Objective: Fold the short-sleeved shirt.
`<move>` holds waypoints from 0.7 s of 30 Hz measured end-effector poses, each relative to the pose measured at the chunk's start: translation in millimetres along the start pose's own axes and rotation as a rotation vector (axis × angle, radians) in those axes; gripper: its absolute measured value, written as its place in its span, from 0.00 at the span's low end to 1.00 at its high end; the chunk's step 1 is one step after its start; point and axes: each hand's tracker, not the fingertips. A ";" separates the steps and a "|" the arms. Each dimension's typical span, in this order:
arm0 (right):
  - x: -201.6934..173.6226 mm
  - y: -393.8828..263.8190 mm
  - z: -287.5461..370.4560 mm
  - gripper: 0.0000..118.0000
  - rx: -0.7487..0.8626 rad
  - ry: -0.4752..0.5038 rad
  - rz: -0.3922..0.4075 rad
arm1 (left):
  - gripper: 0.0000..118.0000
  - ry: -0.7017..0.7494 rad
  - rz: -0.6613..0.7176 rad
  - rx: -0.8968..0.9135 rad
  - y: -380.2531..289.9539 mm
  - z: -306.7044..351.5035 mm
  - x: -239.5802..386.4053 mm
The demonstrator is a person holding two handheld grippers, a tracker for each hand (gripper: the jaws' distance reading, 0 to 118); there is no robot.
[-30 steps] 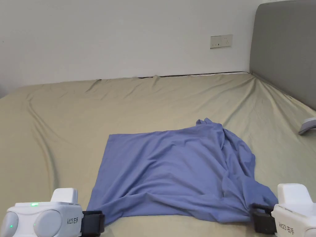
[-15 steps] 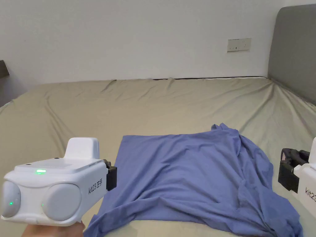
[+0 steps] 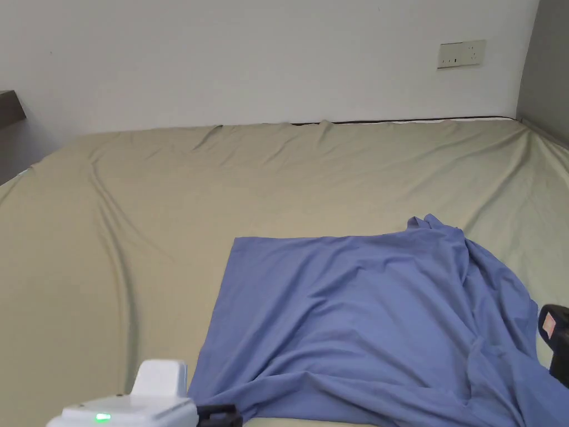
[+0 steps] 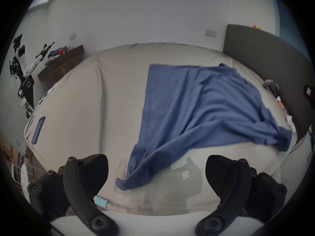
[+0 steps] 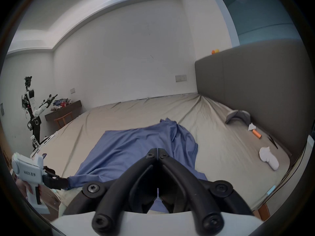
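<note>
The blue short-sleeved shirt (image 3: 361, 311) lies spread and wrinkled on the beige bed (image 3: 166, 222), bunched along its right side. My left gripper (image 3: 222, 414) is low at the shirt's near-left corner. In the left gripper view its jaws (image 4: 156, 161) stand wide open, with that corner of the shirt (image 4: 126, 183) on the sheet just ahead of them. My right gripper (image 3: 555, 339) hovers at the shirt's right side. In the right gripper view its jaws (image 5: 157, 150) are closed tip to tip above the shirt (image 5: 136, 147), holding nothing.
A grey headboard (image 5: 255, 95) runs along the bed's right side. Near it lie a grey curved object (image 5: 237, 116), an orange tube (image 5: 256, 133) and a white cloth (image 5: 268, 158). A dark flat item (image 4: 38, 127) rests at the bed's left edge. A wooden bench (image 5: 64, 111) stands by the far wall.
The head camera has panned left. My left gripper has dropped from a raised position down to the shirt's near-left corner. My right gripper stays off the shirt at its right side.
</note>
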 end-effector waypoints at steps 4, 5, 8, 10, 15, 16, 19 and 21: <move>6.3 -11.4 -17.3 0.00 -0.071 -0.046 0.019 | 0.94 0.009 -0.003 -0.066 1.4 -25.5 -1.5; 8.4 -13.4 -19.8 0.00 -0.084 -0.051 0.018 | 0.93 0.012 0.004 -0.069 2.7 -29.2 -2.3; 14.9 -18.2 -25.5 0.00 -0.115 -0.071 0.012 | 0.87 -0.018 0.027 -0.077 8.1 -35.1 -6.8; 20.0 -20.0 -27.4 0.00 -0.134 -0.094 0.010 | 0.45 -0.037 0.024 -0.089 11.7 -38.4 -6.9; 34.4 -20.0 -25.5 0.01 -0.160 -0.161 0.006 | 0.05 -0.082 -0.066 -0.122 10.4 -43.7 -2.3; 36.7 -20.7 -25.2 0.02 -0.163 -0.173 0.006 | 0.05 -0.082 -0.072 -0.122 9.5 -44.8 -1.3; 43.4 -22.8 -25.0 0.52 -0.221 -0.213 0.025 | 0.05 -0.100 -0.040 -0.134 10.3 -48.6 -5.3; 43.0 -29.9 -27.7 0.97 -0.284 -0.228 0.086 | 0.05 -0.114 -0.014 -0.136 9.6 -49.3 -9.6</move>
